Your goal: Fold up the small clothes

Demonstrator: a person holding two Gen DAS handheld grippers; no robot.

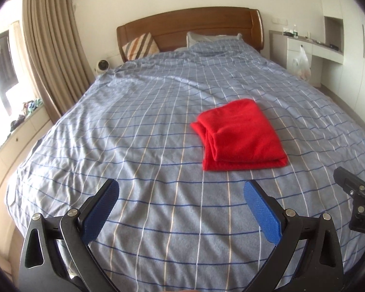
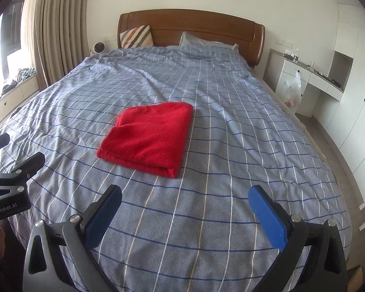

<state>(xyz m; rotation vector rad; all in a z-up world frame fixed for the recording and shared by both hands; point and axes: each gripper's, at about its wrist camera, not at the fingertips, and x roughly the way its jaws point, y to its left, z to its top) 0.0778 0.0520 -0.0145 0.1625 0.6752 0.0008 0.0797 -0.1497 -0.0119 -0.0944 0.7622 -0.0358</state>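
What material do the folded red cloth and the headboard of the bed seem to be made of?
Folded red cloth: probably fleece or terry; its surface looks matte and fuzzy, with thick soft edges. Headboard: apparently wood with a glossy varnish; it is brown and shiny along the right edge.

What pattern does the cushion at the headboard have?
Diagonal stripes in brown, orange and grey on cream; the cushion shows best in the left wrist view.

Both of your wrist cameras sit low over the foot edge of the bed with the blue-grey checked cover, tilted down and facing its brown wooden headboard. Your left view stands nearer the left edge, your right view nearer the right. They share the whole bed, the folded red fleece cloth mid-bed, and each other's hand-held gripper at the frame edge.
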